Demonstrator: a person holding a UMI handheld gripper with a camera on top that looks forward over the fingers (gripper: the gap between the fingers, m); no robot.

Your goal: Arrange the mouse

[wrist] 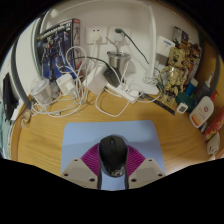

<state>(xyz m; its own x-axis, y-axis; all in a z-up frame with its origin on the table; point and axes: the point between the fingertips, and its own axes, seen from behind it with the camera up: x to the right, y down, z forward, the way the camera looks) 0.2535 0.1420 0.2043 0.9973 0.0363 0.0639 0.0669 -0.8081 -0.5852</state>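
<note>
Bench [40,135]: wooden, I see tangled white cables [85,80] at its far side.
Mat [95,133]: blue, just ahead of fingers.
Gripper [112,172]: fingers closed on mouse.
Mouse [112,155]: black, between pink pads, over mat's near edge.

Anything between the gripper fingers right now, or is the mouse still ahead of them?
In the gripper view, the black mouse sits on the blue mouse pad between the two fingers of the gripper. Whether the pads touch it is unclear.
</note>
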